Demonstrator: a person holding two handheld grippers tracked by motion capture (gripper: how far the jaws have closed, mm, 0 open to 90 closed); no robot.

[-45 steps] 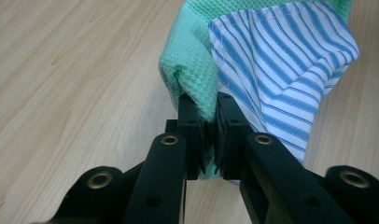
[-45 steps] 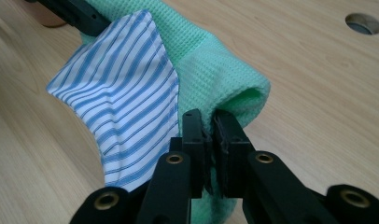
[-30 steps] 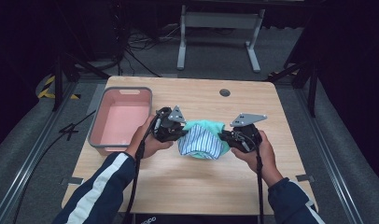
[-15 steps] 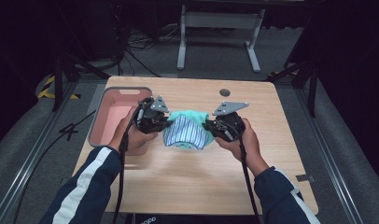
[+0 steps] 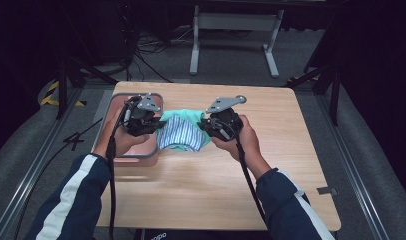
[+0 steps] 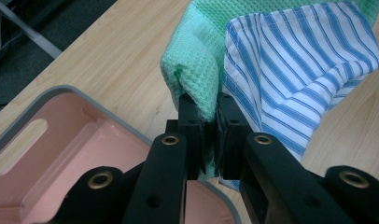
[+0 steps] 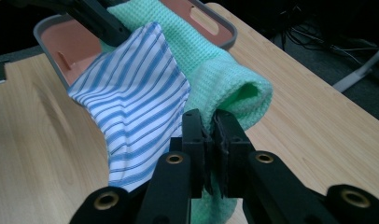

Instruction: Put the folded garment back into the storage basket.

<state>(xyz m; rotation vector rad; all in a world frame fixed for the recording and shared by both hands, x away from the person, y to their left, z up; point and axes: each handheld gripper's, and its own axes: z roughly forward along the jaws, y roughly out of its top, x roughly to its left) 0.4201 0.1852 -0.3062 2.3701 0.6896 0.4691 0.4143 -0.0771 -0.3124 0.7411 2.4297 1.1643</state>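
Holding: green waffle towel with blue-striped cloth, lifted between both grippers
Left gripper: clenched on the towel's edge, over pink bin
Right gripper: clenched on the opposite edge

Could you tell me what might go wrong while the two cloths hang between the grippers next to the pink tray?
The striped cloth lies loose against the green cloth; whether the left gripper or right gripper pinches it too is unclear, so it might slide off. Its sagging corner could also snag the pink tray rim.
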